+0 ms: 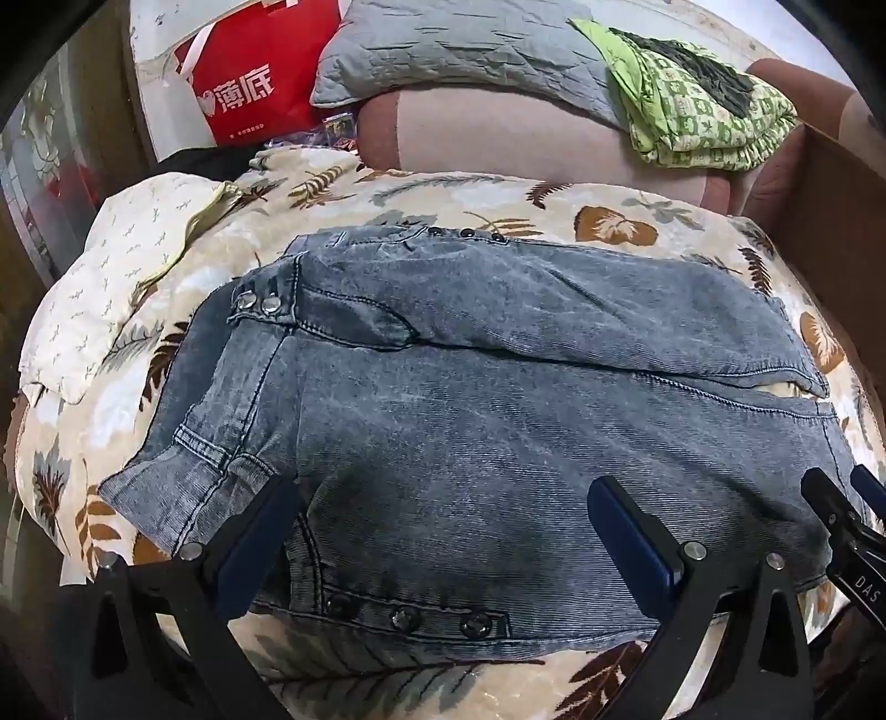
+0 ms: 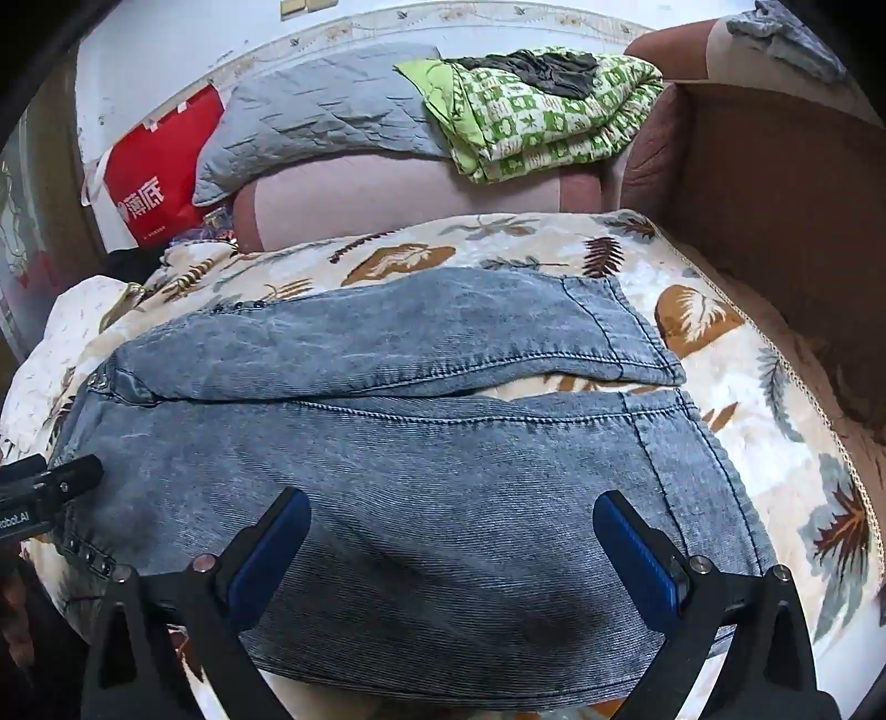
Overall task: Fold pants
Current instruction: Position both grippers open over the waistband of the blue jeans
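Left gripper [image 1: 443, 531] spread wide, empty, above the pants' waist end; right gripper [image 2: 451, 545] also wide, empty, over the leg end; pants [image 2: 387, 443] flat on leaf-print cover [image 2: 720, 360]; "DAS" on right gripper, "RoboLAI"-like text on left; red bag [image 1: 249, 83] reads "薄底".

A red bag [image 1: 243, 83], grey pillow [image 1: 459, 50] and folded green quilt [image 1: 714, 116] lie beyond the leaf-patterned blanket [image 1: 614, 221].

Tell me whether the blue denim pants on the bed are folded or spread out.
Spread out: the faded blue denim pants lie flat on the leaf-patterned bedspread, both legs side by side with a gap between the hems, not folded over.
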Tool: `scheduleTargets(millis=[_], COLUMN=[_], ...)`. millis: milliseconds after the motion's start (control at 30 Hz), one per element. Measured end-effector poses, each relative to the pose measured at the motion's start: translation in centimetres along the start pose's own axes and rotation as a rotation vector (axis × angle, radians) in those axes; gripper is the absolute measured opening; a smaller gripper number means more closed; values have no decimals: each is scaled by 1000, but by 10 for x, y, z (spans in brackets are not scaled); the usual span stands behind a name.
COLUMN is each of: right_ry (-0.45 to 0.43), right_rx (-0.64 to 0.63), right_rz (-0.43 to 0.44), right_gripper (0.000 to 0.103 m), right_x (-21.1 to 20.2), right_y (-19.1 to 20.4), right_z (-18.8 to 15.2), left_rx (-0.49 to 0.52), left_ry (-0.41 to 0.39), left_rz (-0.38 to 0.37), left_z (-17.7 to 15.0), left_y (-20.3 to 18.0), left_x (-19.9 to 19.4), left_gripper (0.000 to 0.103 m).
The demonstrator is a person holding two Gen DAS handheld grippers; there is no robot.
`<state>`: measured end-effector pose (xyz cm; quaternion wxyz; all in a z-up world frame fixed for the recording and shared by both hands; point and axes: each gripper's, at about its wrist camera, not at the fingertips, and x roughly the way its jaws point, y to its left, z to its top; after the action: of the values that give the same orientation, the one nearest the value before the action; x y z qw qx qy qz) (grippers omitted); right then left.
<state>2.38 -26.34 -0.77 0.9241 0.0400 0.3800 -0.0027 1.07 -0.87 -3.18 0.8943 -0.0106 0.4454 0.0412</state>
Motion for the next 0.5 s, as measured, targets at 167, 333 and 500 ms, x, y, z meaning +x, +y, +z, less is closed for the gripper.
scheduleTargets(millis=[167,333,500], right_ry=[-9,-19,-23], right_rx=[-5,-17,-13], right_rz=[-11,-22,-26], right_gripper=[103,103,103], right_x=[-1,-3,-4], right_y=[-2,0,0], right_z=[1,1,2], left_rx=[-5,-14,-18], left_ry=[-3,-5,-7], left_rz=[-3,-6,-6], left_z=[-1,-1,-1], left_y=[2,5,5], left_x=[0,-1,-3], left_gripper=[103,103,103])
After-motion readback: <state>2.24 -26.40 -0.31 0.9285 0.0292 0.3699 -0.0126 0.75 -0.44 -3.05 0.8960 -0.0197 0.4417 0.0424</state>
